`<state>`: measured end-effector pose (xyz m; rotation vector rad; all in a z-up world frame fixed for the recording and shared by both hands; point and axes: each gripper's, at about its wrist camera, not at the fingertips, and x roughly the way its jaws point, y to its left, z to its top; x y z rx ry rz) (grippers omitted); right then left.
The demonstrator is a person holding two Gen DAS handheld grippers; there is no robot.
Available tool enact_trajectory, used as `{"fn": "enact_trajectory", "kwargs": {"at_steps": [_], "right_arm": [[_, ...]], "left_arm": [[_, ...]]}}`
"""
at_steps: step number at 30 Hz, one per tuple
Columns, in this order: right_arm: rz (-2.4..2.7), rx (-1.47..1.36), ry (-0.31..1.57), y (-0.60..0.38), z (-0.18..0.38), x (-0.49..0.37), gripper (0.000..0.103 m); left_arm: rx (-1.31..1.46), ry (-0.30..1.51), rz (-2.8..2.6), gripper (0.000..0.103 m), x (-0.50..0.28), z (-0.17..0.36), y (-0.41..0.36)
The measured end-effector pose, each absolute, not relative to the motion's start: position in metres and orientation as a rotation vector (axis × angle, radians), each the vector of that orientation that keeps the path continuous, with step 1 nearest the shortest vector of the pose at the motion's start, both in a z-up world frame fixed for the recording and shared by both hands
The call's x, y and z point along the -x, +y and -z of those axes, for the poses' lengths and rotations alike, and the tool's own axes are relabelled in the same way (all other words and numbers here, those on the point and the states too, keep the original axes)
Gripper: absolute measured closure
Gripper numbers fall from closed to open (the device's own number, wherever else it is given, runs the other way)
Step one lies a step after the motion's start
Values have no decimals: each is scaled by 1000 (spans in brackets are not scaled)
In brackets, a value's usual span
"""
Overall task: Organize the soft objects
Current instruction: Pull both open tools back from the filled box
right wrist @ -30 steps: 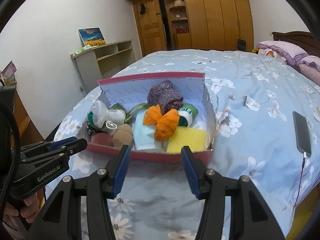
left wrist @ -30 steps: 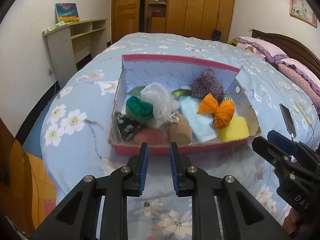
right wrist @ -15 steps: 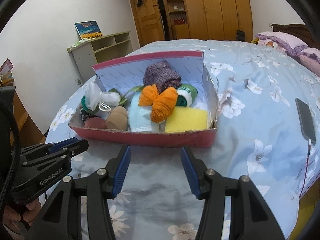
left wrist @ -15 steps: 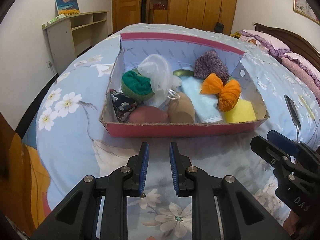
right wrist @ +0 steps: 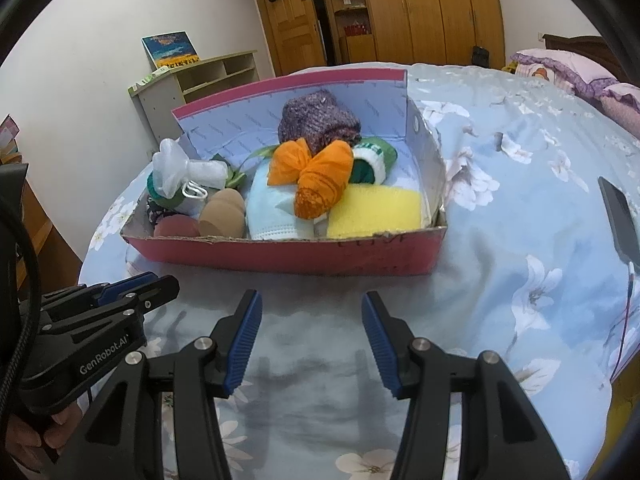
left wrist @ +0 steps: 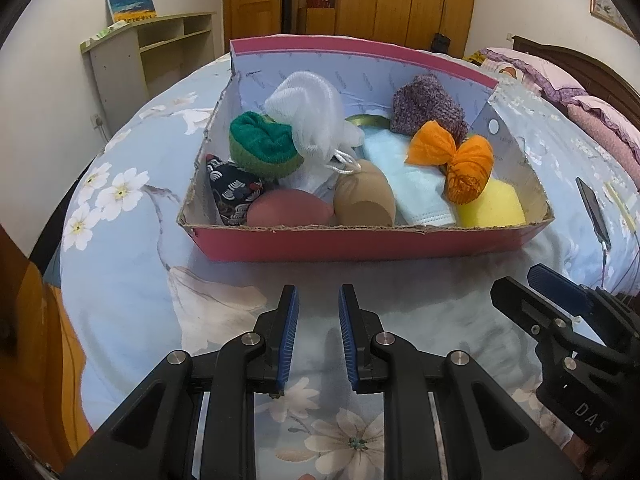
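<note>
**Both grippers poised short of a crowded box**

The left gripper [left wrist: 318, 334] hovers above the bed [left wrist: 120, 264] with its jaws narrow and empty; the right gripper [right wrist: 312, 338] hovers alongside, jaws wide, holding nothing. Just ahead sits the pink box [left wrist: 360, 244], packed with soft things: a tan roll [left wrist: 364, 202], a white mesh pouf [left wrist: 308, 116], an orange bundle [left wrist: 460, 160] and a yellow sponge [left wrist: 492, 206]. Packed this tightly, a grab may well snag a neighbour, and narrow jaws could push the tan roll rather than straddle it.
</note>
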<state>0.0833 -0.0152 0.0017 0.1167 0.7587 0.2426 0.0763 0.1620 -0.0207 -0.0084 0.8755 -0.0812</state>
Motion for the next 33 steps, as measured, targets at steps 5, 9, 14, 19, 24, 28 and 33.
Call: {"fn": "enact_trajectory", "kwargs": {"at_steps": [5, 9, 14, 19, 24, 28, 33], "right_arm": [[-243, -119, 762, -15, 0, -84, 48], [-243, -119, 762, -15, 0, -84, 48], [-244, -120, 762, -15, 0, -84, 48], [-243, -121, 762, -15, 0, -84, 48], [-244, -121, 762, -15, 0, -84, 48], [-244, -121, 761, -15, 0, -84, 48], [-244, -123, 760, -15, 0, -85, 48]], "left_arm": [[6, 877, 80, 82, -77, 22, 161], [6, 877, 80, 82, -77, 21, 161], [3, 877, 80, 82, -77, 21, 161], [2, 875, 78, 82, -78, 22, 160], [1, 877, 70, 82, -78, 24, 161], [1, 882, 64, 82, -78, 24, 161], [-1, 877, 63, 82, -78, 23, 160]]}}
